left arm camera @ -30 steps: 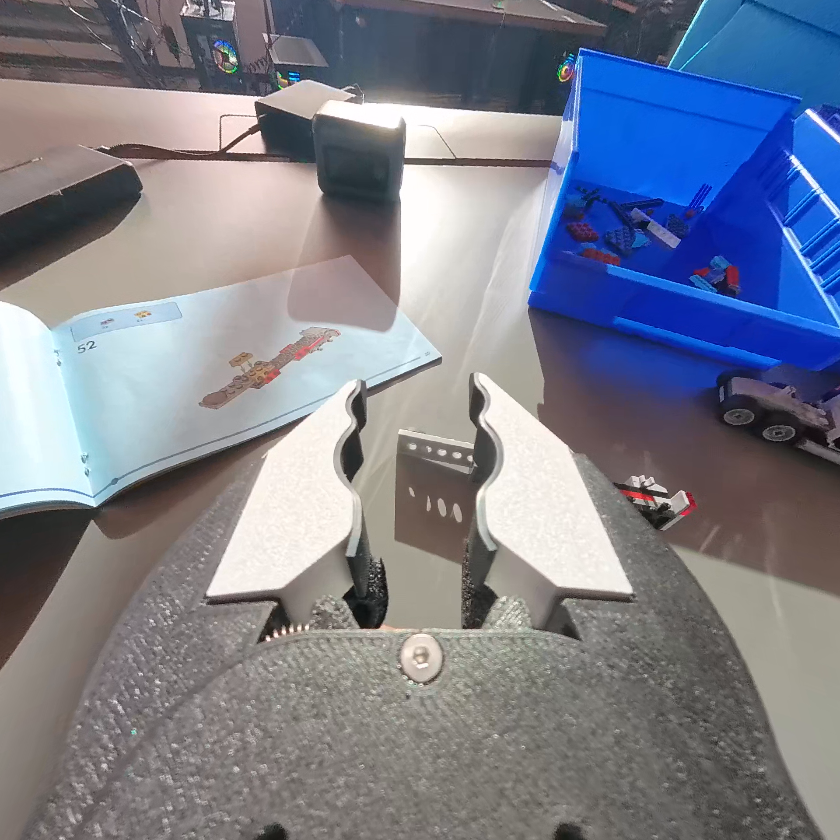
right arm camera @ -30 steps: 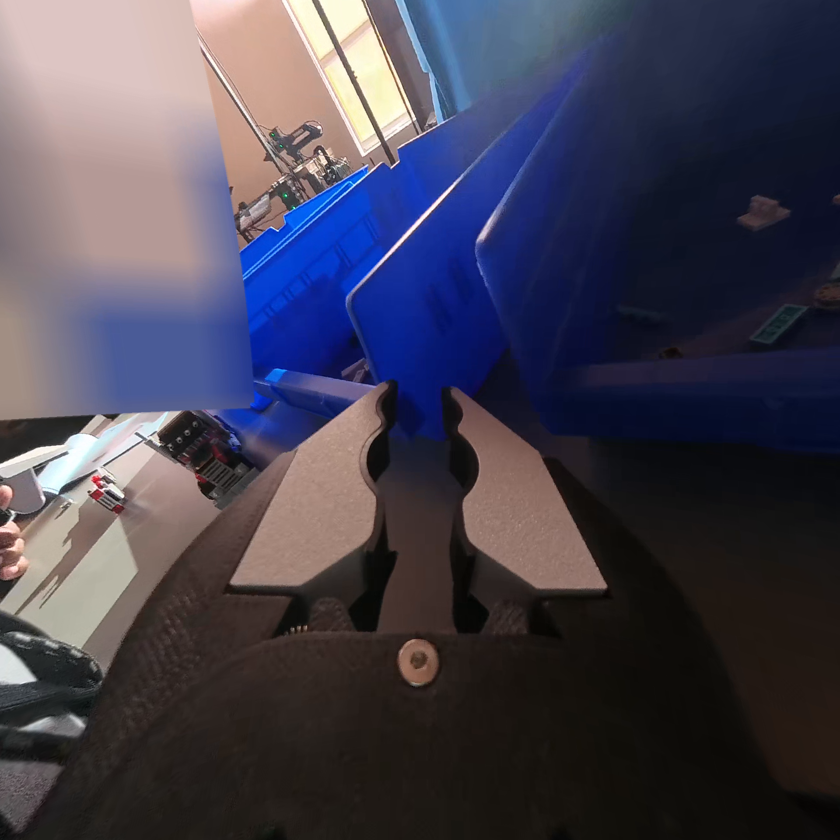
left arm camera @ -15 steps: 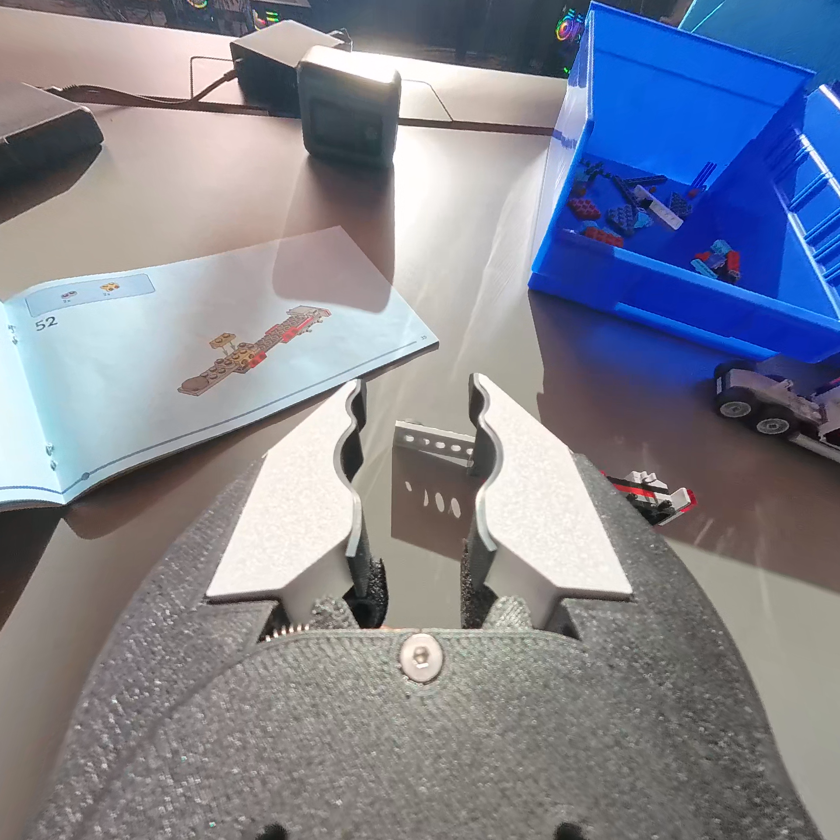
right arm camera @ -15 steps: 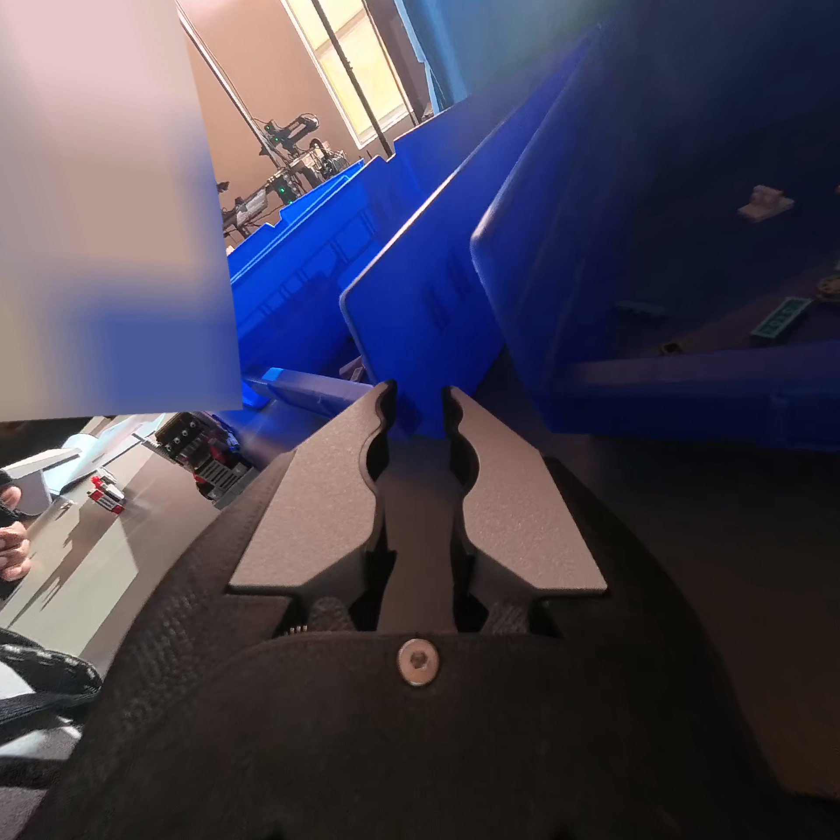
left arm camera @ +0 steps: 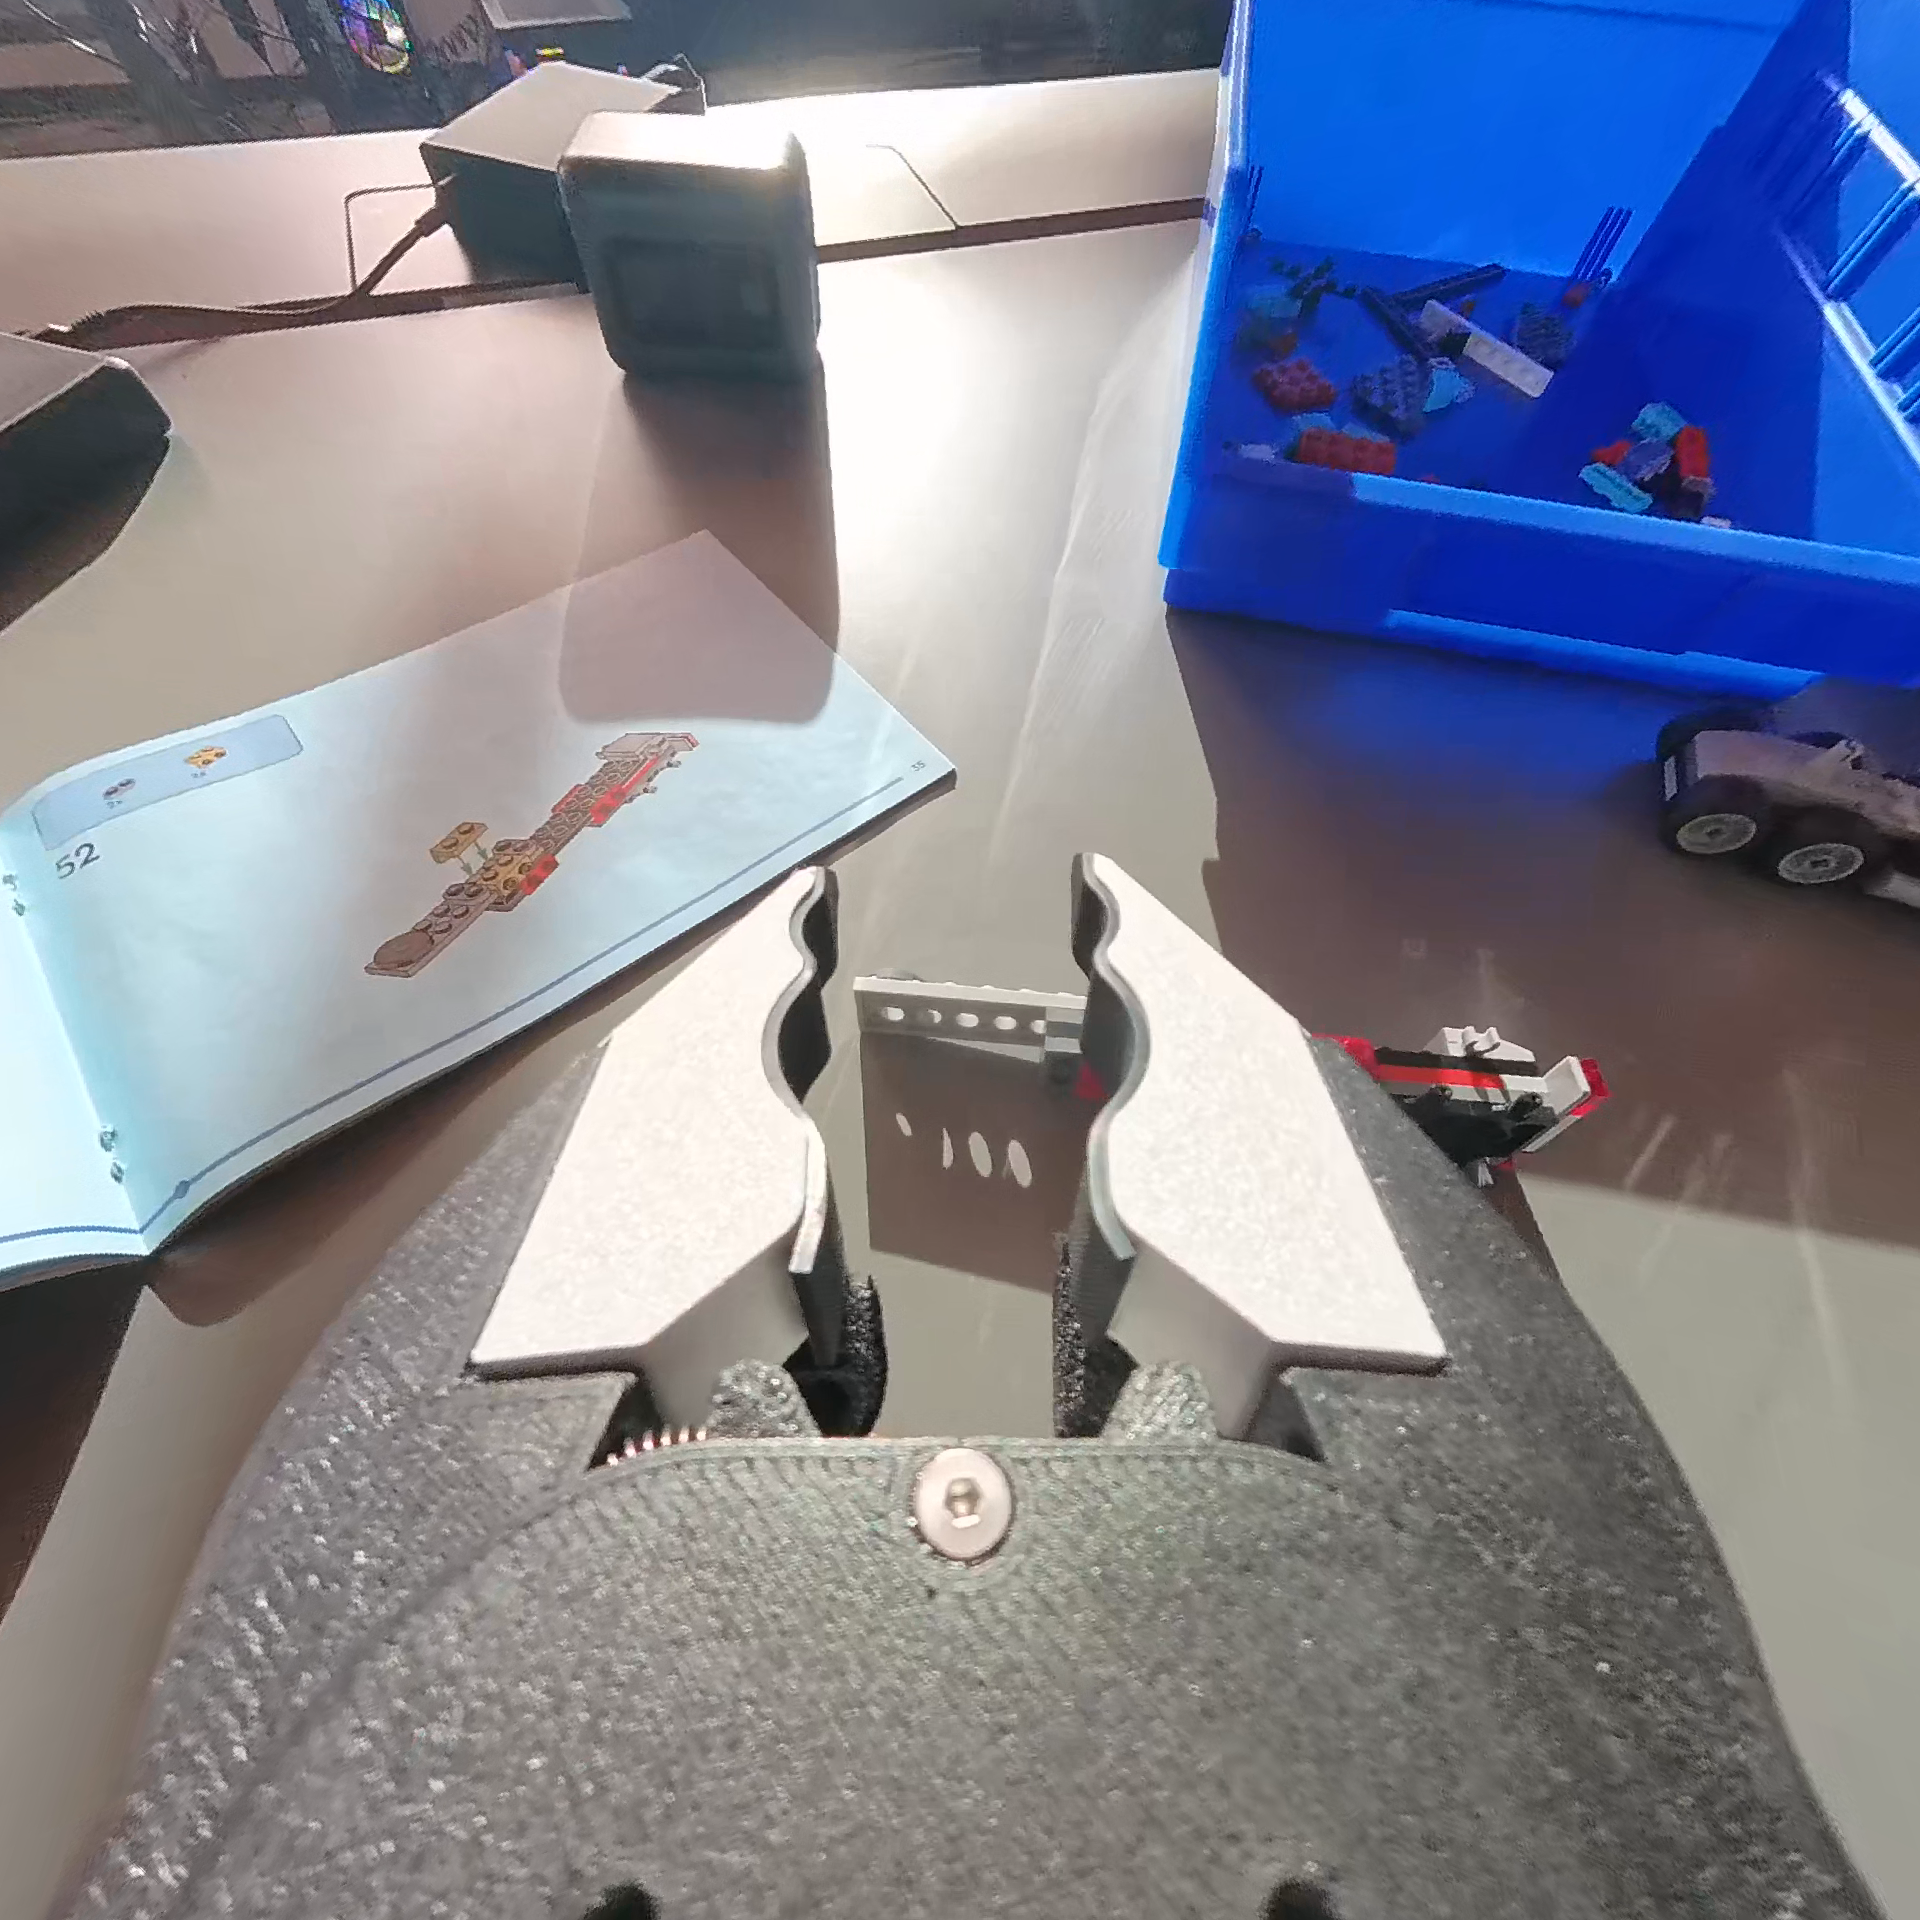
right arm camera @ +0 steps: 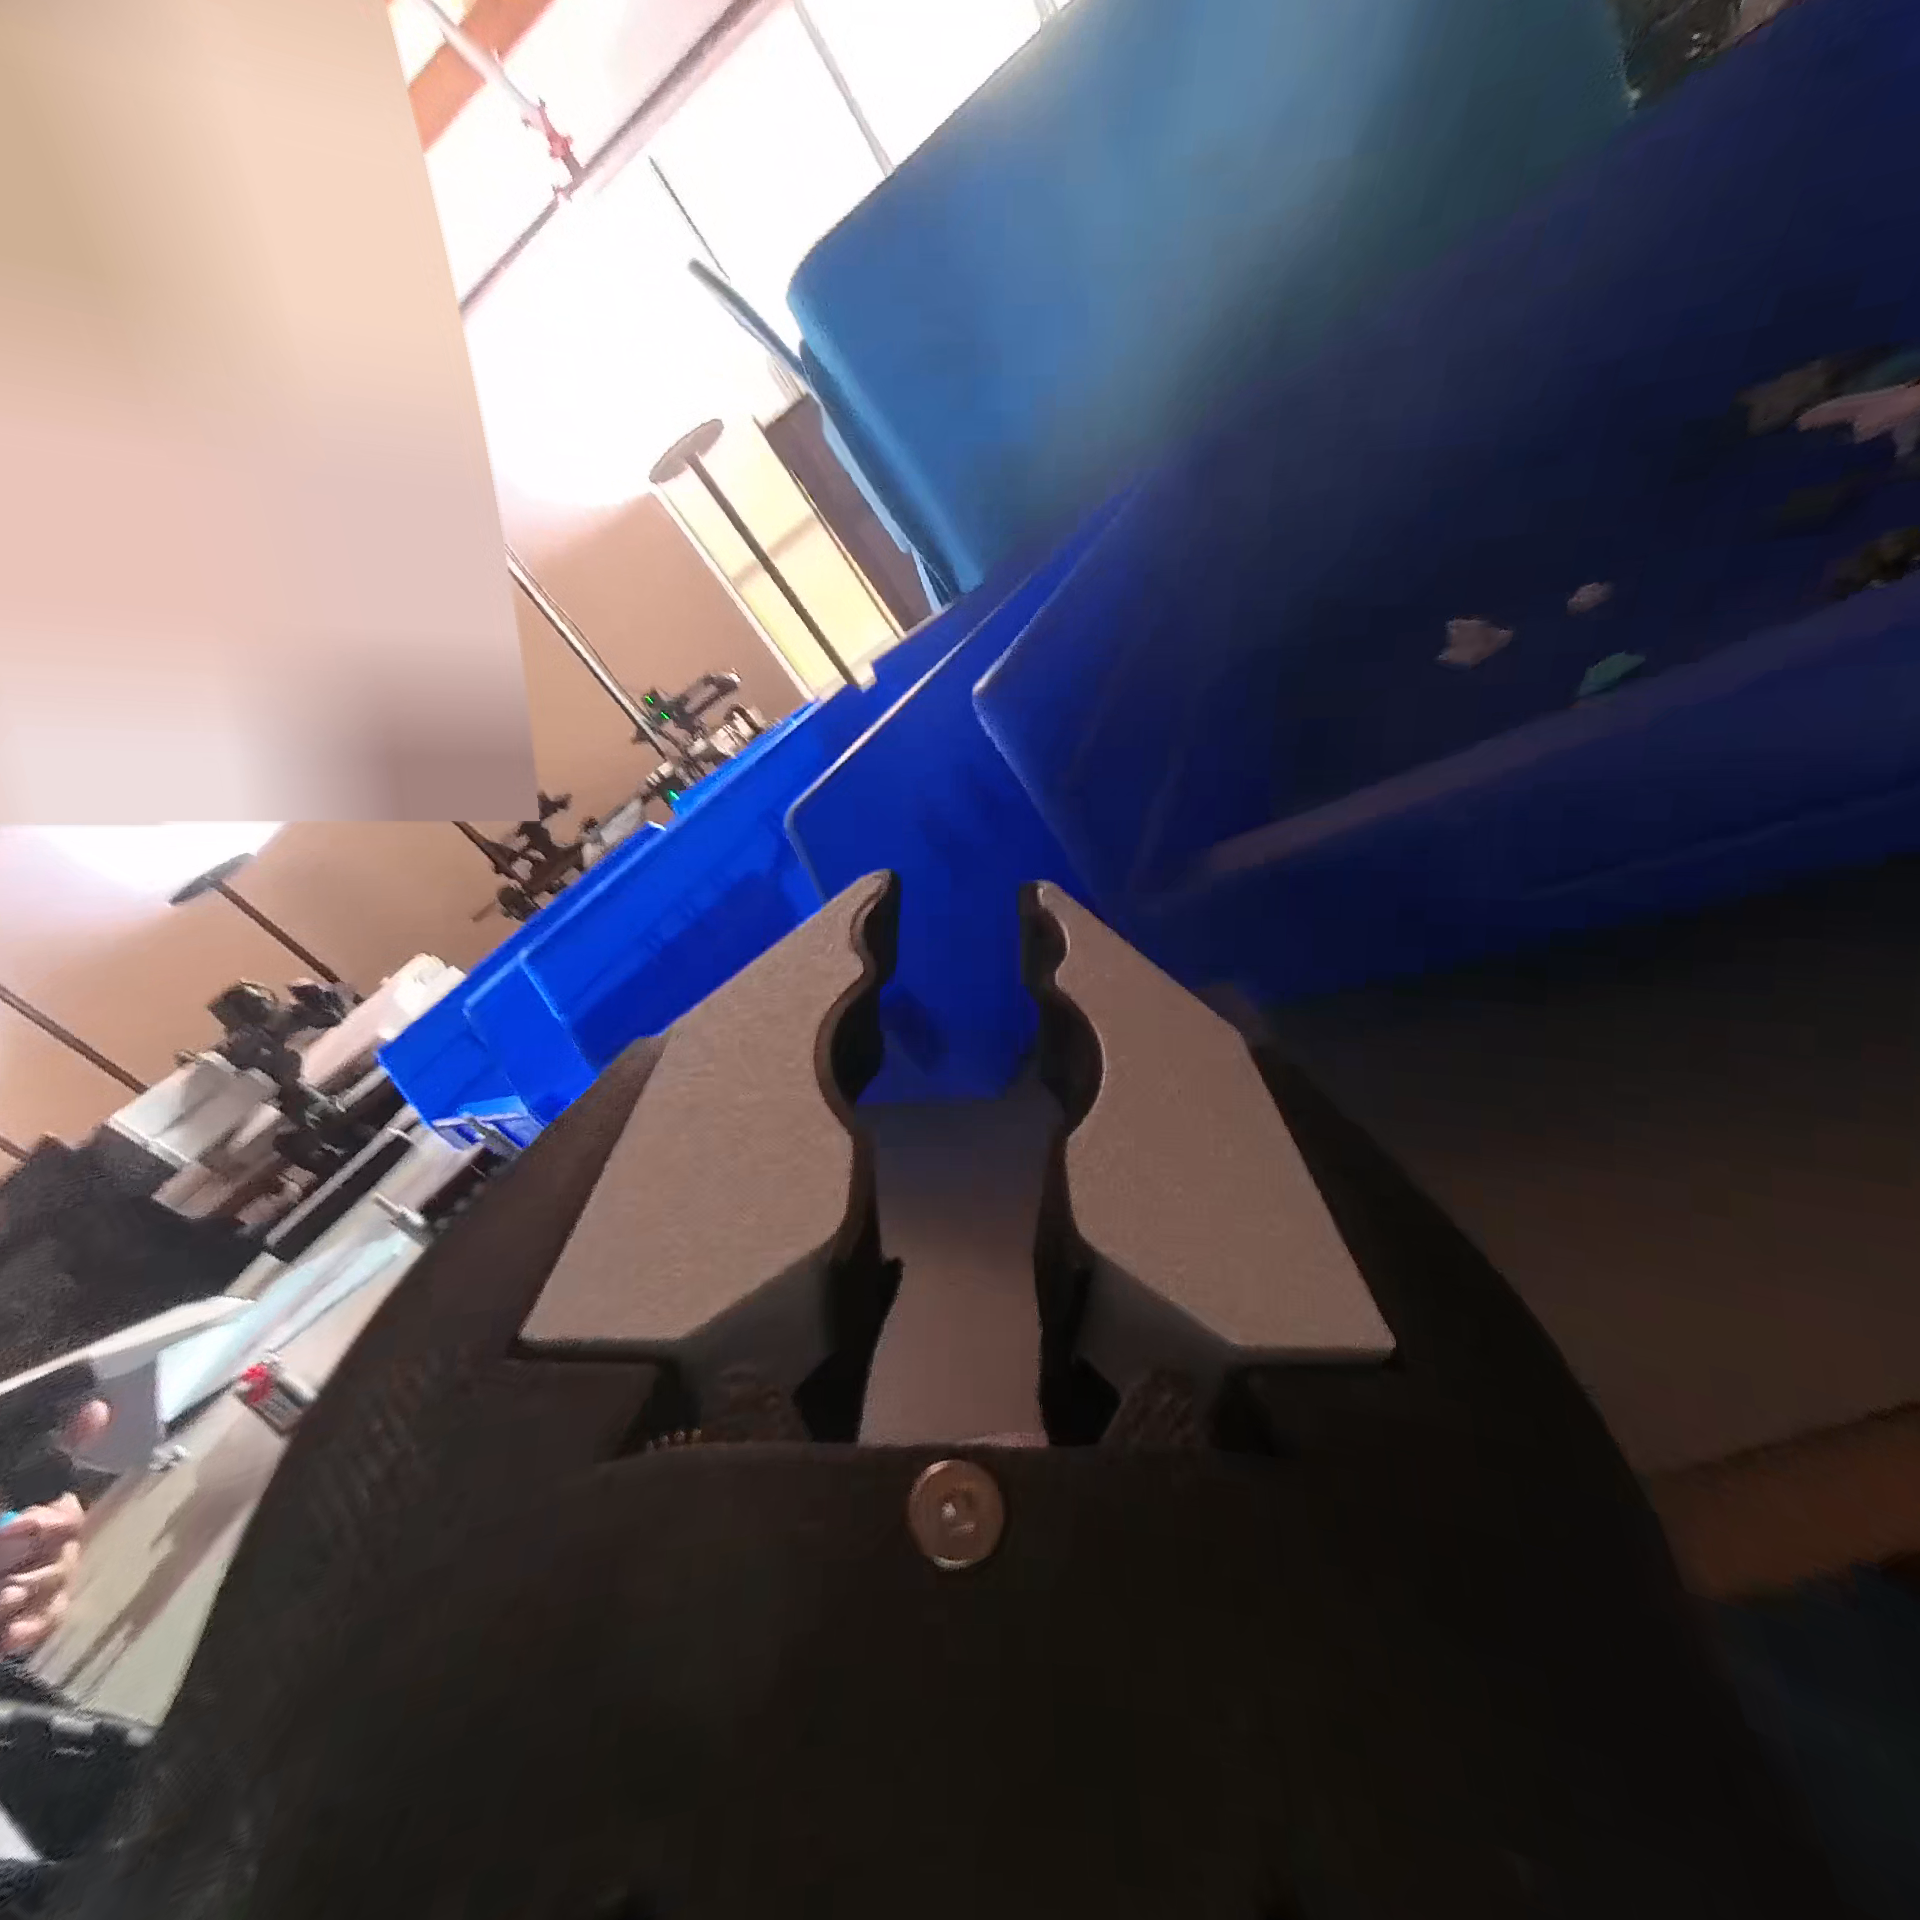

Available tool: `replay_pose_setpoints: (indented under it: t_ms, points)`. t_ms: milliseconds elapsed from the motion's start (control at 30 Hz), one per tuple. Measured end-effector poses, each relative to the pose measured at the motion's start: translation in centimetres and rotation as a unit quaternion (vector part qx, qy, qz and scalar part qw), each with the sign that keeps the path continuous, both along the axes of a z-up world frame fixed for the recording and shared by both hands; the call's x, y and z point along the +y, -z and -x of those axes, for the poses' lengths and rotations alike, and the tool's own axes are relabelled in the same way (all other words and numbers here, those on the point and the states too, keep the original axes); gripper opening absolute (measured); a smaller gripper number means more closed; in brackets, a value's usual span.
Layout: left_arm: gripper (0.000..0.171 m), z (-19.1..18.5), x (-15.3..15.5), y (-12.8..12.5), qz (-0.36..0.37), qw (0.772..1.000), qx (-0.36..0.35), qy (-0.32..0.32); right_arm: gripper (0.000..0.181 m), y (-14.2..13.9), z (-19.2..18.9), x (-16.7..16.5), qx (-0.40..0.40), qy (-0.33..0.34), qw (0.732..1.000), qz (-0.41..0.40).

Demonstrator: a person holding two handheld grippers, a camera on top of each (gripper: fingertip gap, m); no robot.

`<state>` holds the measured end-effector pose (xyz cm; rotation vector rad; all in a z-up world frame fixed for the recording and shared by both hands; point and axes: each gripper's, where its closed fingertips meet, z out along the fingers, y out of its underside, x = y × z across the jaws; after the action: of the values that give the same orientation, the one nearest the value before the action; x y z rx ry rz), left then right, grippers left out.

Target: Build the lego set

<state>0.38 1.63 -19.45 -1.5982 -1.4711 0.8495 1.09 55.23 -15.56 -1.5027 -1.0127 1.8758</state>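
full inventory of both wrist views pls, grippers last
instruction booklet: 1, pale blue, open, table left
grey holed lego plate: 1, table, past left fingertips
red-black-white lego piece: 1, right of plate
wheeled lego vehicle: 1, grey, before bin
blue bin: 1 here, loose bricks inside
blue bins: several, right wrist view
dark boxes: 2, far table
left gripper: open, empty
right gripper: open, empty

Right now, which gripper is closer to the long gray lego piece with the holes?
Left. The left gripper is open, with the gray holed piece on the table just past its tips. The right gripper is over by the blue bins, the piece out of its view.
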Motion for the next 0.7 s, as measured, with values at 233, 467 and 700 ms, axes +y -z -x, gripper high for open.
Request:
replay_pose_setpoints:
  t_ms: [233, 467, 700]
  points:
    - [0.047, 0.0, -0.1, 0.0, 0.009, 1.000, 0.002, -0.006, 0.025, -0.4, -0.4, 0.9, 0.021, 0.019, 1.000, 0.010]
    - [0.047, 0.2, -0.1, 0.6, -0.003, 1.000, -0.019, -0.003, 0.026, 0.4, 0.5, 0.0, -0.017, 0.013, 0.999, -0.032]
    - [0.046, 0.2, -0.1, 0.6, -0.012, 1.000, -0.022, -0.001, 0.021, 1.4, 1.4, -0.5, -0.067, 0.005, 0.996, -0.058]
